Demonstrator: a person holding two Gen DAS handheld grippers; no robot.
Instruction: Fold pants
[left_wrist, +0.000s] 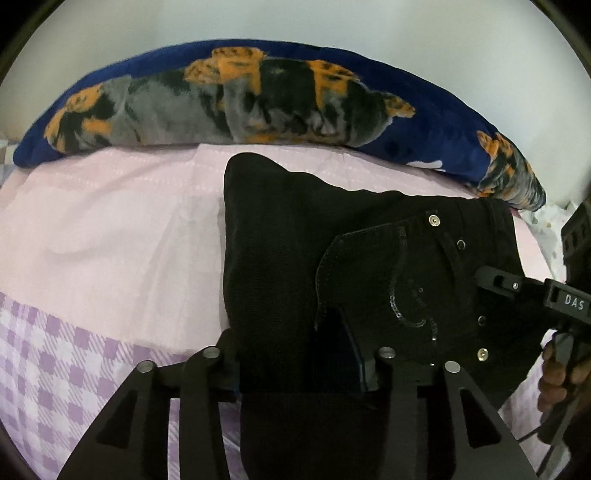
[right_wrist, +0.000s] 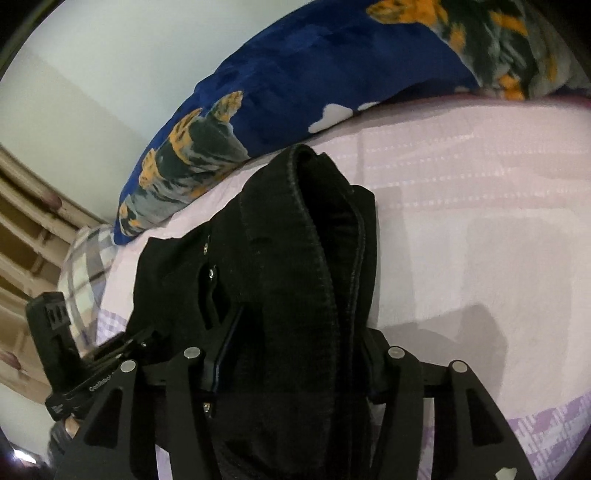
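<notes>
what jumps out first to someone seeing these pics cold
The black pants dominate both views, bunched into a folded bundle on the pink bedsheet, with silver rivets and a sequined pocket facing the left wrist camera. Each gripper has denim between its fingers: the left gripper at the near edge, the right gripper on thick folded layers. Behind them, a blue blanket with orange and grey patches lies along the far side of the bed.
</notes>
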